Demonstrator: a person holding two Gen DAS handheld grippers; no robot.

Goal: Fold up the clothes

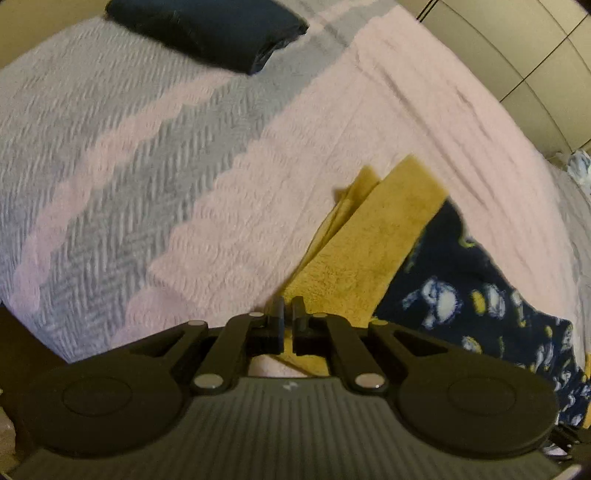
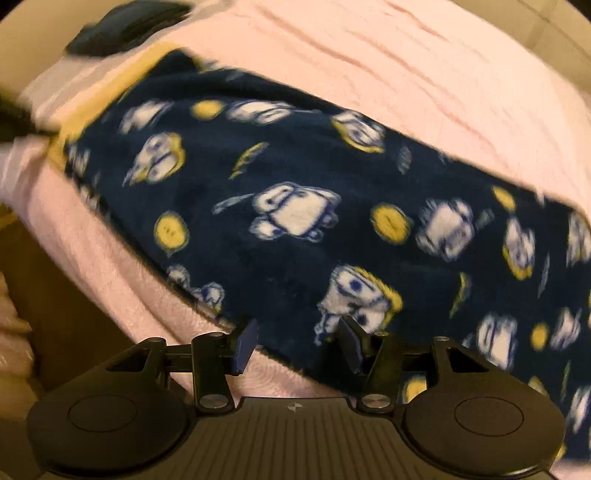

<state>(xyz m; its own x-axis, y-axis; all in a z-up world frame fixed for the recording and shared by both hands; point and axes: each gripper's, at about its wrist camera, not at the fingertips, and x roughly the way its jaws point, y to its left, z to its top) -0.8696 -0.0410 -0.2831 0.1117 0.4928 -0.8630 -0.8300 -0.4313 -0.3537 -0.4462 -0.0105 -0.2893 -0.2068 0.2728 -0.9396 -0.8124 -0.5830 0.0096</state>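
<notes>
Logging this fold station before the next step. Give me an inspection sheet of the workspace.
Surface: bed with grey-and-pink textured cover; pink towel spread over it.
Job's things: navy printed fleece with yellow band, lying on the towel; folded dark garment at the far end.
Clutter: nothing seen.
Grippers: left gripper shut at the yellow band's edge; grip on cloth unclear. Right gripper open over the fleece's near edge.
Cables: nothing seen.
Surroundings: beige panelled wall.

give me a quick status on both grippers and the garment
Left gripper shut at the yellow cuff. Right gripper open over the navy printed garment, lying flat on the pink blanket. Nothing in the way.
</notes>
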